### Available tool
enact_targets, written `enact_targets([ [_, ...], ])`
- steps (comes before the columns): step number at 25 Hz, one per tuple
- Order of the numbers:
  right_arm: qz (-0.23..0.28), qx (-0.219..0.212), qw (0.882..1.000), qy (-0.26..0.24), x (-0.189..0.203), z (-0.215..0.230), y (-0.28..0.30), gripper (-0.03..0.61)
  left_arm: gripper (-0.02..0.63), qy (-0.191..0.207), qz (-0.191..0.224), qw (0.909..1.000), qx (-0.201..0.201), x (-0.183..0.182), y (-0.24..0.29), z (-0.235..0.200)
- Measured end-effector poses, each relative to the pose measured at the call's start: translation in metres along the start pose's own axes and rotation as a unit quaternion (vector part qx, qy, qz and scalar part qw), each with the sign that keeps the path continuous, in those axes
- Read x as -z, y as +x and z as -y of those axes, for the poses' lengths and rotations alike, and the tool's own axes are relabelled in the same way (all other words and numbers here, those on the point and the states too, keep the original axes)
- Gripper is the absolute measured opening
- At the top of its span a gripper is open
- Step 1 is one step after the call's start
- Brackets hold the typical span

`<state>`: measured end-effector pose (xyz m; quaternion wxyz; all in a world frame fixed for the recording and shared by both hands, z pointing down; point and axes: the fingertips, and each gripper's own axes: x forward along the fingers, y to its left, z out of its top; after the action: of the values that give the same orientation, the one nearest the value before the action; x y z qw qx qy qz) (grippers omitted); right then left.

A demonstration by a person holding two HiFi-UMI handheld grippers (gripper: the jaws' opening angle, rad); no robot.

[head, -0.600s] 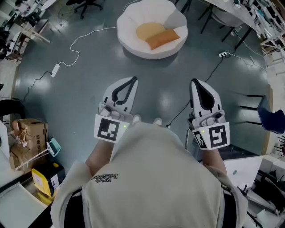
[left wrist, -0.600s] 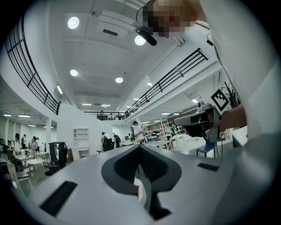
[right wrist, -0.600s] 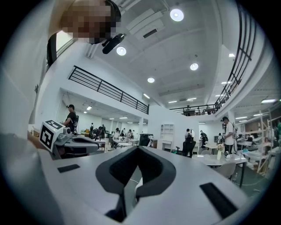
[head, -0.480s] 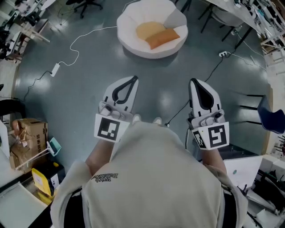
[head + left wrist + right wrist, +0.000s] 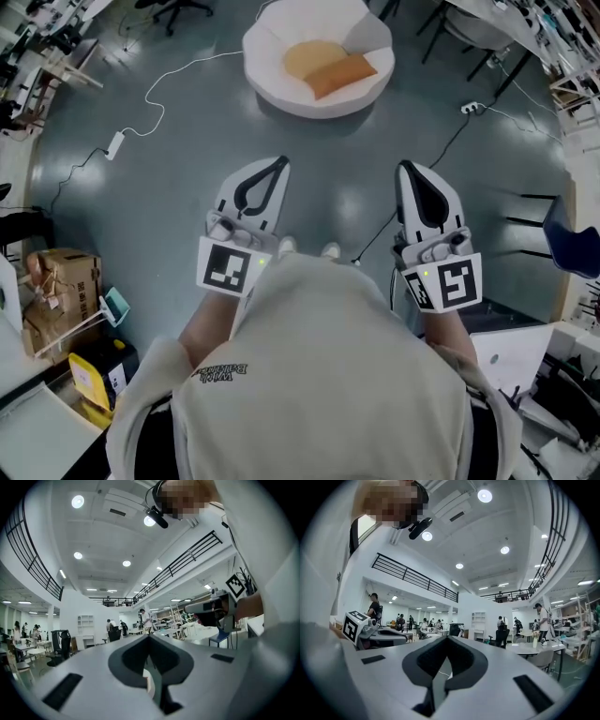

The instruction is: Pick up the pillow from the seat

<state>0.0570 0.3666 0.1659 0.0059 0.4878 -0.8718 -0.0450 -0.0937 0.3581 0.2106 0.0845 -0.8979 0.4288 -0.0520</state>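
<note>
An orange rectangular pillow point(image 5: 343, 75) lies on a round white seat point(image 5: 281, 89) at the top of the head view, beside a pale yellow round cushion point(image 5: 309, 56). Both grippers are held level in front of the person, well short of the seat. My left gripper point(image 5: 280, 165) is shut with nothing in it, its jaws meeting at the tip point(image 5: 150, 637). My right gripper point(image 5: 404, 168) is likewise shut and empty point(image 5: 449, 639). Each gripper view shows the other gripper off to the side, not the pillow.
A white cable with an adapter point(image 5: 117, 145) trails over the grey floor on the left. A power strip point(image 5: 471, 110) and black cable point(image 5: 375, 234) lie on the right. Cardboard boxes point(image 5: 61, 281) stand at the left edge, a blue chair point(image 5: 572, 246) at the right.
The seat and pillow sit slightly higher in the head view, and both grippers have edged up a little. Both stay shut and empty.
</note>
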Motion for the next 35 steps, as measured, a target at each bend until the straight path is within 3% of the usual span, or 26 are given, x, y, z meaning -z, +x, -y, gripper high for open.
enact_targets([
  [16, 0.006, -0.014, 1.000, 0.007, 0.013, 0.032, -0.017, 0.009, 0.009, -0.017, -0.004, 0.9997, -0.017, 0.000, 0.029, 0.035],
  [29, 0.020, -0.012, 1.000, 0.007, 0.023, 0.062, -0.047, 0.009, 0.009, 0.002, -0.001, 0.9996, -0.030, -0.003, 0.041, 0.076],
  [35, 0.024, -0.009, 1.000, 0.002, 0.028, 0.078, -0.049, 0.009, 0.009, 0.002, 0.008, 0.9991, -0.042, -0.005, 0.052, 0.075],
])
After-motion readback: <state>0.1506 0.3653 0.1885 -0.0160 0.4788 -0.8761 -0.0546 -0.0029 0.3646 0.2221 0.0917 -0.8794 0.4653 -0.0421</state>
